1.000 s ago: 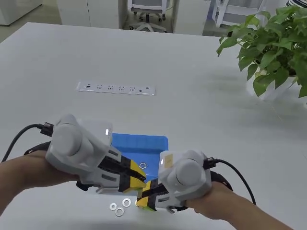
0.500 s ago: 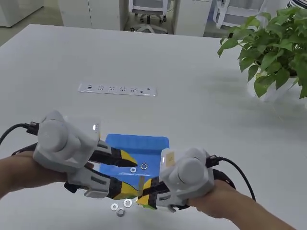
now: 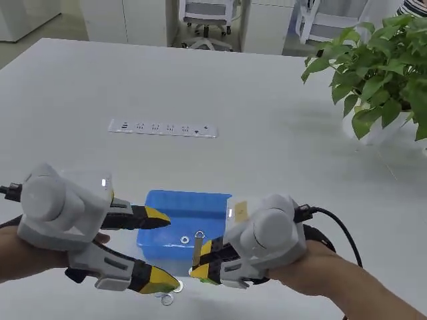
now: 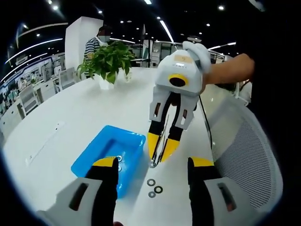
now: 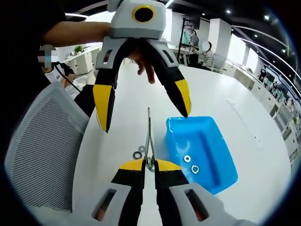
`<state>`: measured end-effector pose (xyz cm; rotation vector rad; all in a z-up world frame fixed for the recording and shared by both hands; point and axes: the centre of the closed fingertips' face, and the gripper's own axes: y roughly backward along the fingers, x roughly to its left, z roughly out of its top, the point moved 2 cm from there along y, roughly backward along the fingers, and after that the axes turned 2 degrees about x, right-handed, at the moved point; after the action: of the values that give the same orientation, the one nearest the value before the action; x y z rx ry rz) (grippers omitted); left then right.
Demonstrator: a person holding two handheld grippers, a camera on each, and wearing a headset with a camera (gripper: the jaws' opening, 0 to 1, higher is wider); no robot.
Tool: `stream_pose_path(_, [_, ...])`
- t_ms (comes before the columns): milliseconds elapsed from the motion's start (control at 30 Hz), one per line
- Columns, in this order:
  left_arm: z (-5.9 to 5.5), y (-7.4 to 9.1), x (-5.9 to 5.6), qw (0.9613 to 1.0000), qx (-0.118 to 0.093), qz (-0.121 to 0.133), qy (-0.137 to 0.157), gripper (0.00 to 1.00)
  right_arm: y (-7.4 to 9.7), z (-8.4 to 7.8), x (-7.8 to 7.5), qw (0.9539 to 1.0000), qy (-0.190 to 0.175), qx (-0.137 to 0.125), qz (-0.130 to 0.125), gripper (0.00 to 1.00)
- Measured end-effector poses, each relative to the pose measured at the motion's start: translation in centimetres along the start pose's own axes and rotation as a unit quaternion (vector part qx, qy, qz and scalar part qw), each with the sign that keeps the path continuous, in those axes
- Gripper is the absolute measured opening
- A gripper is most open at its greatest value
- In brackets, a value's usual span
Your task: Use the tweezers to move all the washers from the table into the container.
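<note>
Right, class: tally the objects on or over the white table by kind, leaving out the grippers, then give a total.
silver metal washers: 5
blue plastic container: 1
thin metal tweezers: 1
white power strip: 1
green potted plant: 1
total: 9

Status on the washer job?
Left gripper open, empty. Right gripper shut on tweezers. Two washers in container, more loose washers on table. Nothing blocking.

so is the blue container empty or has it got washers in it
Not empty: two washers lie on the floor of the blue container, clear in the right gripper view.
</note>
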<state>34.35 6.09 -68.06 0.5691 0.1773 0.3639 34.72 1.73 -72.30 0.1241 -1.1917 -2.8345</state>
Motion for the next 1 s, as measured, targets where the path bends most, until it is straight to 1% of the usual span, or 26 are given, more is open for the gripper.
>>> stream_pose_path(67, [-0.1, 0.2, 0.0, 1.0000, -0.003, 0.005, 0.006, 0.70, 0.3, 0.2, -0.1, 1.0000, 0.004, 0.001, 0.000, 0.08])
stream_pose_path(133, [-0.2, 0.5, 0.0, 0.9999, -0.004, 0.010, 0.010, 0.71, 0.6, 0.5, -0.3, 1.0000, 0.005, 0.000, -0.002, 0.08])
stream_pose_path(200, [-0.2, 0.8, -0.1, 0.9997, -0.011, 0.014, 0.016, 0.72, 0.9, 0.8, -0.5, 1.0000, 0.007, -0.001, -0.002, 0.08])
stream_pose_path(267, [-0.1, 1.0, -0.1, 0.9994, -0.015, 0.018, 0.023, 0.74, 1.1, 1.0, -0.7, 1.0000, 0.006, -0.004, -0.003, 0.08])
stream_pose_path(333, [-0.3, 1.2, -0.1, 0.9992, -0.014, 0.024, 0.028, 0.78, 1.2, 1.2, -0.9, 0.9999, 0.009, -0.003, -0.004, 0.08])
stream_pose_path(433, [-0.6, 1.6, -0.1, 0.9987, -0.015, 0.029, 0.039, 0.80, 1.4, 1.5, -1.3, 0.9999, 0.012, -0.002, -0.005, 0.08])
stream_pose_path(500, [-0.7, 1.9, -0.1, 0.9983, -0.021, 0.035, 0.042, 0.83, 1.6, 1.8, -1.6, 0.9999, 0.013, -0.003, -0.004, 0.08])
stream_pose_path(700, [-0.7, 2.6, 0.0, 0.9971, -0.031, 0.049, 0.050, 0.88, 1.8, 2.1, -2.3, 0.9998, 0.018, -0.004, -0.006, 0.08])
stream_pose_path(800, [-0.8, 2.9, 0.1, 0.9962, -0.036, 0.058, 0.055, 0.92, 1.7, 2.2, -2.8, 0.9998, 0.019, -0.004, -0.007, 0.08])
stream_pose_path(1000, [-0.9, 3.4, 0.0, 0.9948, -0.039, 0.068, 0.064, 0.94, 1.4, 2.6, -3.7, 0.9997, 0.024, -0.008, -0.007, 0.08])
